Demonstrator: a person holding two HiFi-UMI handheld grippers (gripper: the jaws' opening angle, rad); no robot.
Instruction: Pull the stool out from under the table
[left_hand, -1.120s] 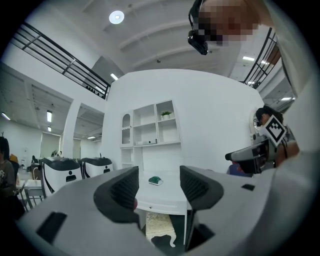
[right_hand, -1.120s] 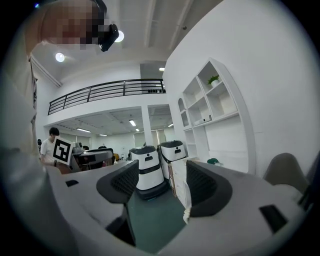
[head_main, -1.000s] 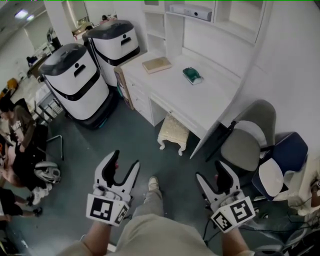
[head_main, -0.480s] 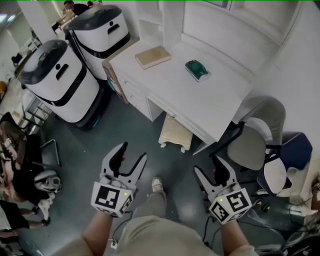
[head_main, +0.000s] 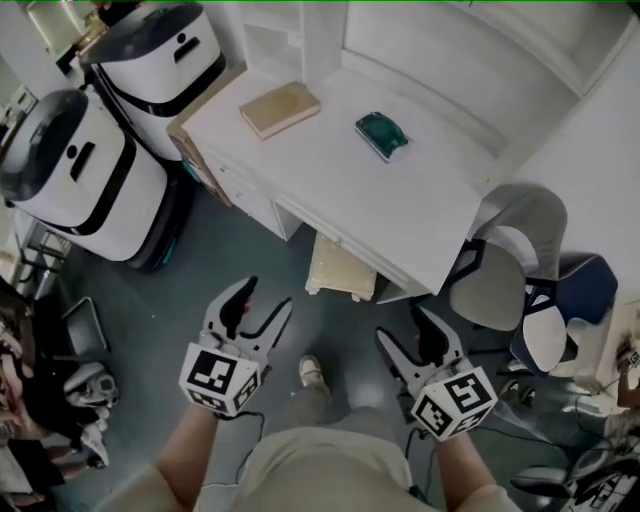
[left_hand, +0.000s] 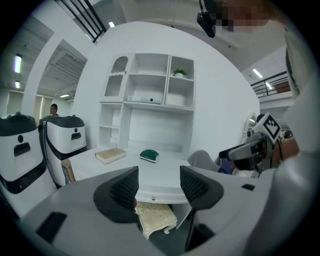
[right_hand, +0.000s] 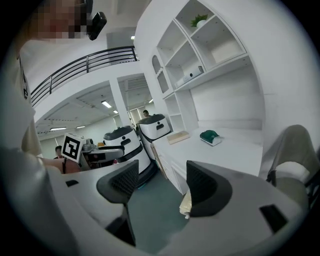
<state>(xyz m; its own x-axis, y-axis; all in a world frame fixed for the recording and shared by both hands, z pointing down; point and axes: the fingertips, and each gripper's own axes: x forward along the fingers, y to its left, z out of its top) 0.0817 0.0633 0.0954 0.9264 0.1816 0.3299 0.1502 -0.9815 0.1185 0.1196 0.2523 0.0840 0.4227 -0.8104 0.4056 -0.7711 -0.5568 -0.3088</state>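
- My left claw (head_main: 263, 297) was apart and held nothing.
- My right claw (head_main: 402, 324) was apart too, and empty.
- The stool (head_main: 338, 270) sat under the counter (head_main: 330, 175), at twelve o'clock from my claws.

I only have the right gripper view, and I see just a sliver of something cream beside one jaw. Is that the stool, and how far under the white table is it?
Observer: Yes. In the head view the cream cushioned stool is mostly tucked under the front edge of the white table, with only its near part showing.
Operator: Is the left gripper holding anything?
Observer: No. The left gripper view shows the left gripper with its jaws apart and nothing between them. The stool lies beyond them, untouched.
Operator: Anything on the floor in front of me?
Observer: The head view shows the person's light shoe on the grey floor, short of the stool.
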